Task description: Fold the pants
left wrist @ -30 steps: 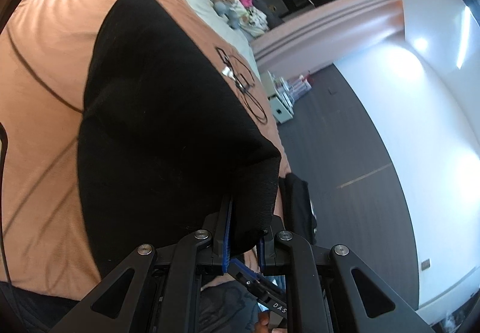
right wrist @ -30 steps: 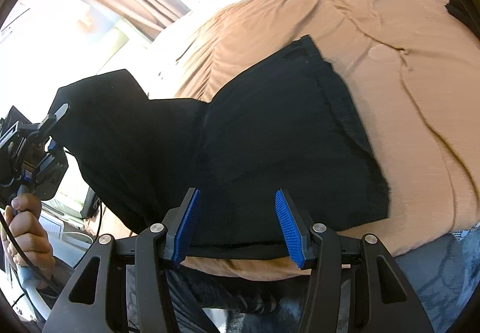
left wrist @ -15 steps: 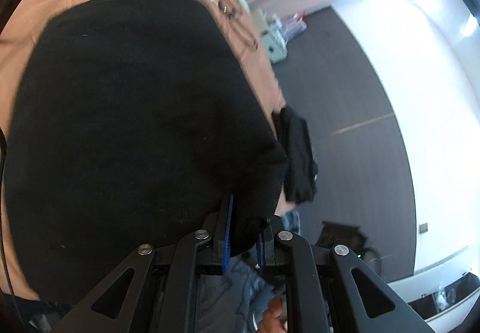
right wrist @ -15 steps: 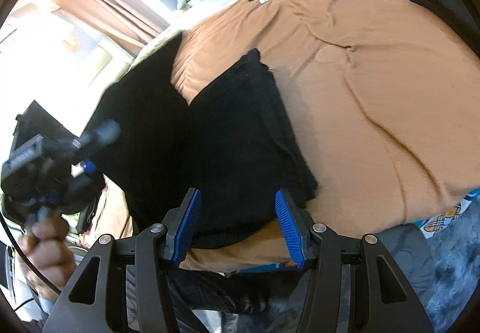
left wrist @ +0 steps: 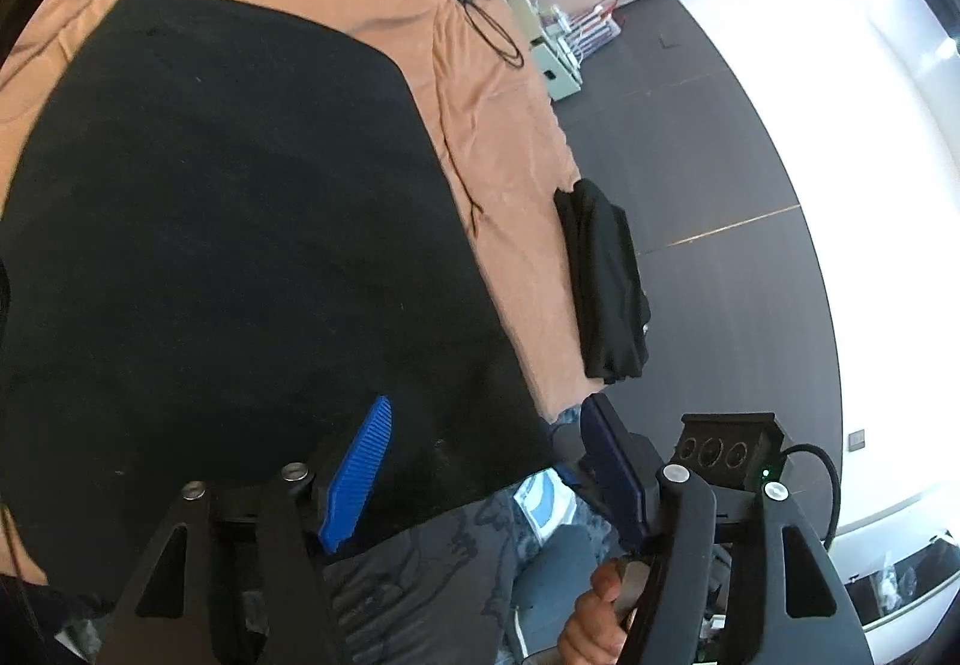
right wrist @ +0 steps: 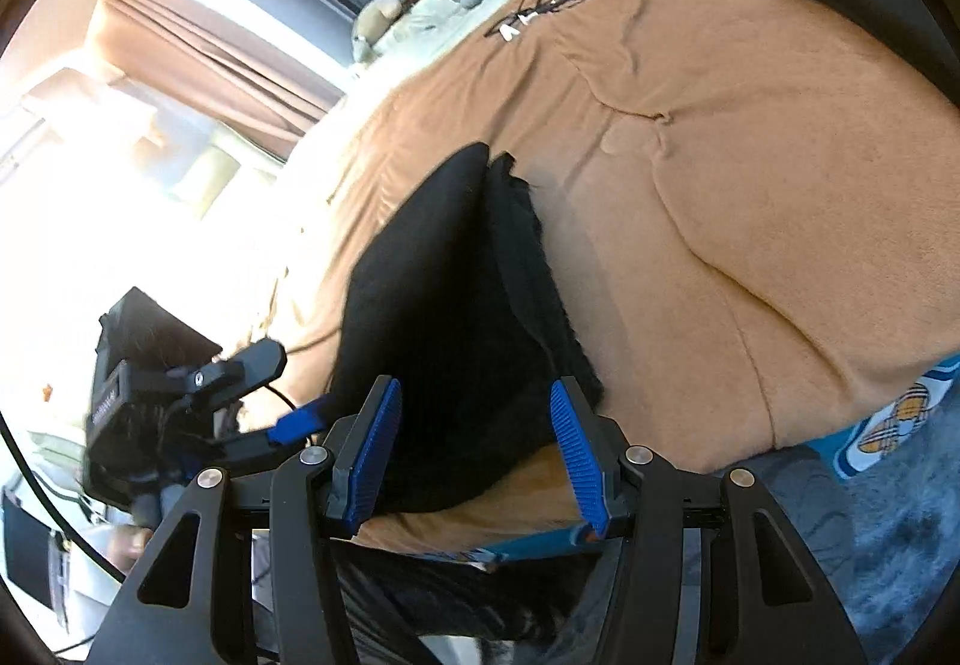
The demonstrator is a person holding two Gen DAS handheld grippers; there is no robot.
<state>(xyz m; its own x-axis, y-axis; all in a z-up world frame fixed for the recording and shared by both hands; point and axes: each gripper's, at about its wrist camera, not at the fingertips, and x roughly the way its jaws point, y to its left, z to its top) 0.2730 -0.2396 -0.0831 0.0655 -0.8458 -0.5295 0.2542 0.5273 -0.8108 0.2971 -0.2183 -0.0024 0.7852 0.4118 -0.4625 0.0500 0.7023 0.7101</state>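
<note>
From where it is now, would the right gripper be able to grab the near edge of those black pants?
Probably yes: the right gripper is open, and the black pants on the bedspread have their near edge between its pads, nothing blocking.

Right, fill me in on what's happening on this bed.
A person with handheld tongs in each hand is folding black pants on a bed with a tan blanket. The left tongs have just been opening, letting go of the corner they carried across; the pants now lie doubled over on the blanket, with nothing pinched. The right tongs hang open at the near edge of the pants, gripping nothing. Another folded dark garment sits at the bed's edge.
</note>
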